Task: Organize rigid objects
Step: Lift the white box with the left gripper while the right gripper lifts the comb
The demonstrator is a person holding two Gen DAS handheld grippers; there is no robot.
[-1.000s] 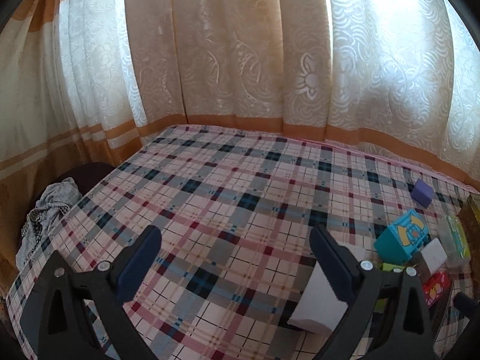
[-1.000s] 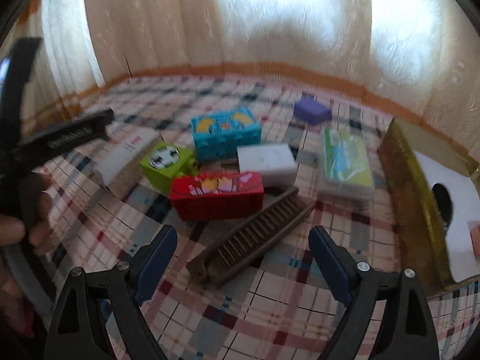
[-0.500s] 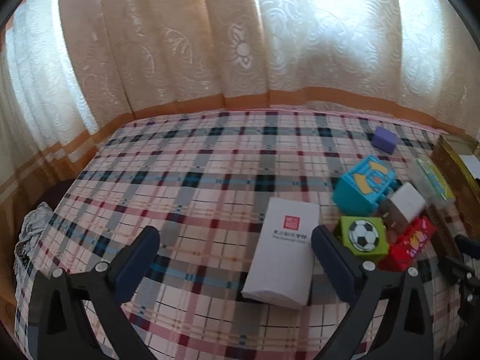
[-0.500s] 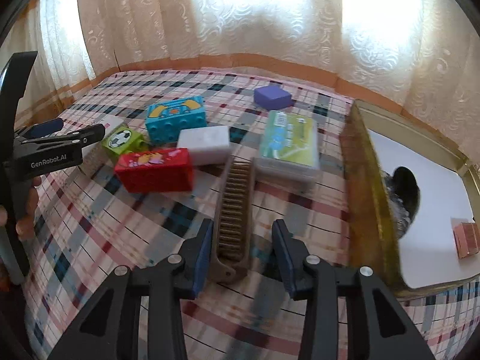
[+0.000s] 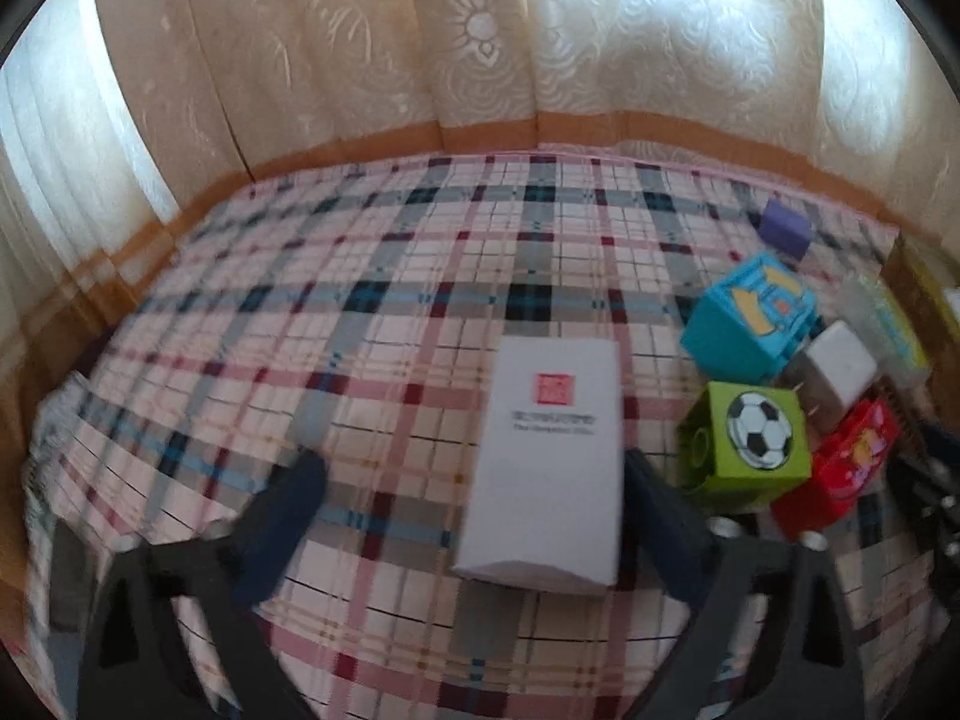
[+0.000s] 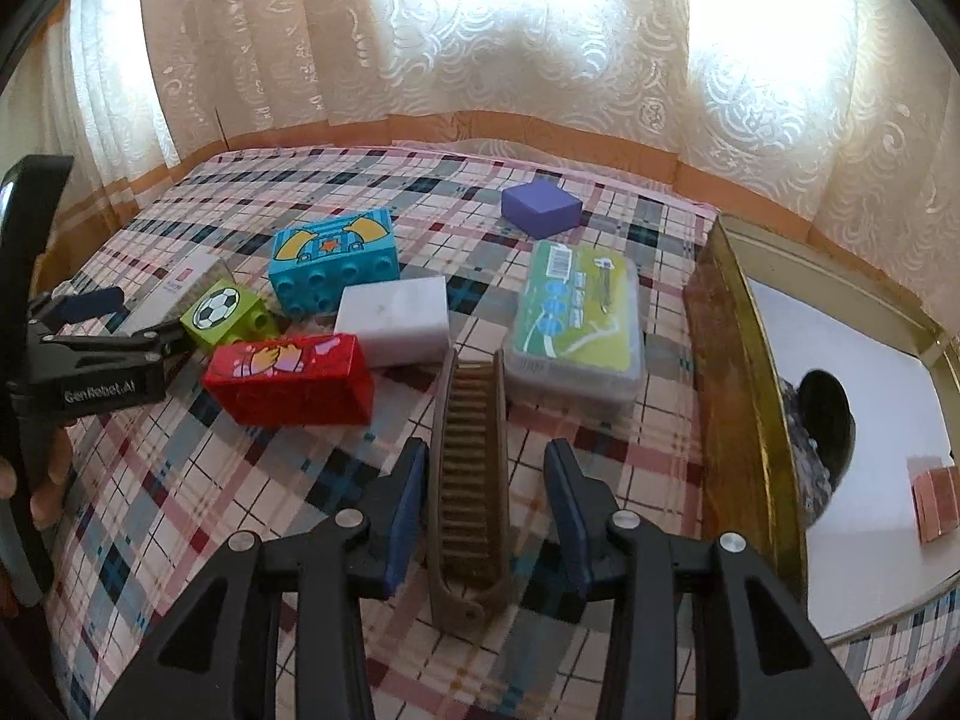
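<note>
A white box with a red stamp [image 5: 552,456] lies flat on the plaid cloth between the jaws of my left gripper [image 5: 474,516]. The jaws are closing, the right finger is near the box edge and the left finger stands well clear. A brown comb [image 6: 471,480] lies lengthwise between the jaws of my right gripper [image 6: 487,510]. These jaws stand narrow, the left pad is at the comb's edge, and a strip of cloth shows on the right. Toy blocks cluster beyond: green football [image 6: 222,309], blue [image 6: 333,264], red [image 6: 288,381], white [image 6: 396,327].
A purple block [image 6: 540,207] and a green-lidded plastic case [image 6: 573,324] lie farther back. A gold-rimmed tray [image 6: 738,360] at the right holds a dark object [image 6: 828,420] and a small pink block [image 6: 936,504]. Curtains hang behind the bed. A hand [image 6: 42,480] holds the left gripper.
The left view swung right and down until the white box lay between its jaws. My right gripper's jaws went from wide to narrow around the comb as it moved over it.
</note>
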